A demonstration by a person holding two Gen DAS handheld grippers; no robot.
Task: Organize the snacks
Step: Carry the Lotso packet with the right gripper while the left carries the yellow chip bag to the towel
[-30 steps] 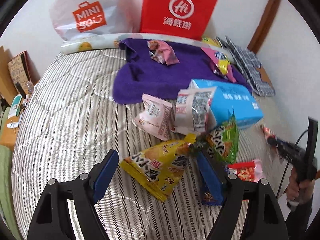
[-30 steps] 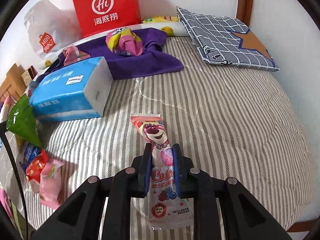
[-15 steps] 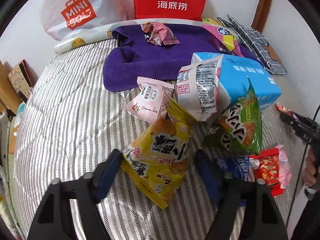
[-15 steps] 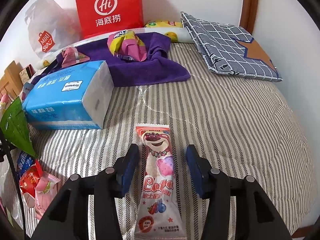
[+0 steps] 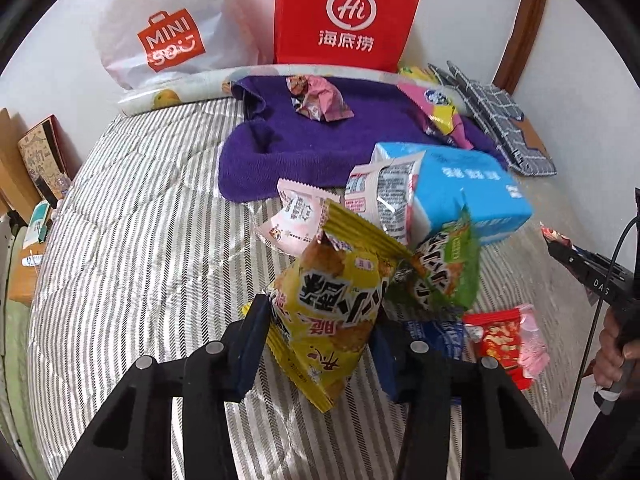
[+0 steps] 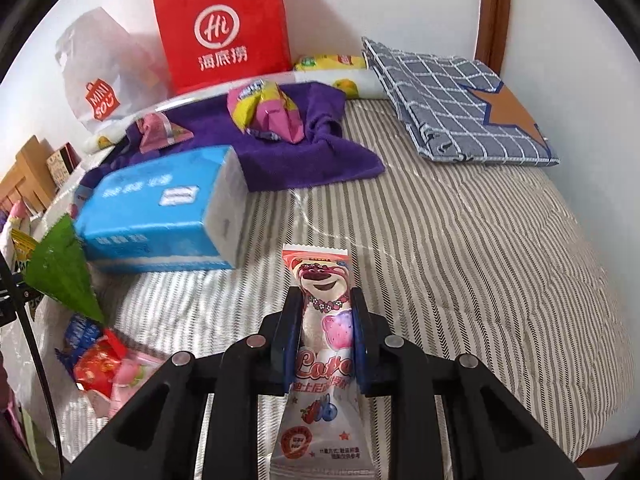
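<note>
1. Far left of the striped bed (image 5: 132, 248) there's nothing in play. The white Miniso bag (image 5: 168, 28) and red paper bag (image 5: 344, 16) stand at the wall behind it, probably where the snacks end up, though that's my guess.
2. The left gripper (image 5: 320, 344) has just been closing, and its jaws now pinch the yellow snack bag (image 5: 332, 304) at its lower half. The bag stands tilted up against the pile: pink packet (image 5: 296, 220), silver packet (image 5: 384, 196), green bag (image 5: 448, 272), blue tissue pack (image 5: 472, 188).
3. The right gripper (image 6: 326, 340) has also just squeezed in, and its pads press both sides of the bear candy stick (image 6: 324, 320), which lies lengthwise on the quilt away from the pile.
4. So we're at the grab step, both hands loaded. Next up is lifting. The yellow bag is puffy and slick, so it needs a firm hold and a clean pull so its neighbours don't topple.
</note>
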